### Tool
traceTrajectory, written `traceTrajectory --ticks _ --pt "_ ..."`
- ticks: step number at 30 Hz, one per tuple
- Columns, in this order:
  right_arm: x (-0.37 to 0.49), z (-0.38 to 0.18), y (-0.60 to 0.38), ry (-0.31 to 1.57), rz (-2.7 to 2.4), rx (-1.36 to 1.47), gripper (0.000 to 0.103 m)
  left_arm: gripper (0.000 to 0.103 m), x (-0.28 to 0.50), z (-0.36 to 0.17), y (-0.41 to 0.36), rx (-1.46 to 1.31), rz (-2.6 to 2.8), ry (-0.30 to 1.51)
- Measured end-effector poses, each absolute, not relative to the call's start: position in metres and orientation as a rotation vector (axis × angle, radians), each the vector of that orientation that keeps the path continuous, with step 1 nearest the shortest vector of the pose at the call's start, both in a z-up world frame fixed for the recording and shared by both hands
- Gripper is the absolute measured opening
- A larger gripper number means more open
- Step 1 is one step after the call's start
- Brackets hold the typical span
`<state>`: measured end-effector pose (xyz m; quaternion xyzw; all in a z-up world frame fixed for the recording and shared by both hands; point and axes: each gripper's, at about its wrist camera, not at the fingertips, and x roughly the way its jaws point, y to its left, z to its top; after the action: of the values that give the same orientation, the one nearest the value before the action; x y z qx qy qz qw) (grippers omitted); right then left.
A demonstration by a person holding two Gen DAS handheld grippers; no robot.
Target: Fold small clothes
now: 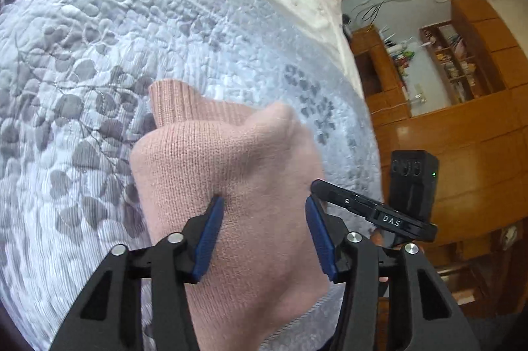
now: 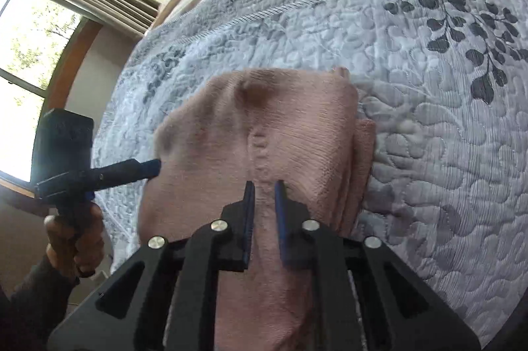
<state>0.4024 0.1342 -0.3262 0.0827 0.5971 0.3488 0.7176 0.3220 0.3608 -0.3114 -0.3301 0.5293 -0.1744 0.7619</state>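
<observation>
Right wrist view showed the right gripper (image 2: 264, 196) pinching the soft, floppy pink sweater's (image 2: 264, 126) ridge; left gripper (image 1: 264, 219) spread wide.

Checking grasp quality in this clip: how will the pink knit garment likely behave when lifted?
Probably floppy: the pink knit garment bunches and creases on the quilt. Likely light, and grippy rather than slippery, given its ribbed weave. The right gripper pinches a ridge of it.

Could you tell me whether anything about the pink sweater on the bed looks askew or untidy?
Yes, a little. The pink sweater is bunched rather than flat: a ribbed edge sticks up at the far end, and layers poke out unevenly along one side. The quilt beneath shows no damage or spills.
</observation>
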Motion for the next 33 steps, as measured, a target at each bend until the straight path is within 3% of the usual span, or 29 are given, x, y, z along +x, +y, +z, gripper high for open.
traceTrajectory --ticks 1,3,5,6,7,11,14,16,17,20,21,22,25,29,30,33 --pt "0.404 -0.335 0.128 1.323 0.771 0.196 0.000 0.032 0.325 -0.315 0.361 -0.701 -0.375 1.159" --pt "0.406 -0.342 0.117 1.340 0.759 0.266 0.000 0.027 0.328 -0.313 0.355 -0.664 -0.365 1.168" --pt "0.401 -0.330 0.117 1.333 0.756 0.242 0.000 0.029 0.322 -0.301 0.352 -0.623 -0.356 1.166" --pt "0.395 -0.320 0.117 1.319 0.771 0.230 0.002 0.038 0.315 -0.290 0.352 -0.621 -0.372 1.135" --pt "0.388 -0.309 0.117 1.302 0.792 0.222 0.007 0.040 0.306 -0.278 0.350 -0.619 -0.408 1.103" --pt "0.360 -0.303 0.123 1.320 0.849 0.166 0.007 0.041 0.280 -0.278 0.325 -0.511 -0.400 1.153" --pt "0.355 -0.328 0.120 1.362 0.799 0.102 0.000 0.030 0.279 -0.301 0.322 -0.491 -0.350 1.196" --pt "0.356 -0.334 0.112 1.370 0.777 0.133 0.000 0.009 0.280 -0.305 0.325 -0.469 -0.315 1.201" --pt "0.354 -0.331 0.110 1.377 0.768 0.144 0.000 0.004 0.280 -0.307 0.328 -0.471 -0.298 1.207" --pt "0.339 -0.312 0.112 1.362 0.778 0.091 0.004 0.007 0.269 -0.287 0.326 -0.426 -0.272 1.179" --pt "0.330 -0.303 0.113 1.349 0.797 0.081 0.004 0.022 0.260 -0.275 0.323 -0.422 -0.292 1.153" --pt "0.320 -0.296 0.113 1.342 0.820 0.079 0.004 0.026 0.248 -0.265 0.320 -0.423 -0.318 1.125" --pt "0.291 -0.298 0.115 1.364 0.868 0.081 0.004 0.026 0.212 -0.266 0.303 -0.436 -0.376 1.137" --pt "0.266 -0.335 0.117 1.431 0.808 -0.044 0.000 0.024 0.192 -0.326 0.296 -0.363 -0.274 1.296" --pt "0.264 -0.341 0.114 1.432 0.796 -0.058 0.000 0.017 0.188 -0.333 0.298 -0.357 -0.255 1.307" --pt "0.262 -0.331 0.105 1.422 0.768 -0.021 0.000 0.017 0.180 -0.322 0.301 -0.371 -0.266 1.288"
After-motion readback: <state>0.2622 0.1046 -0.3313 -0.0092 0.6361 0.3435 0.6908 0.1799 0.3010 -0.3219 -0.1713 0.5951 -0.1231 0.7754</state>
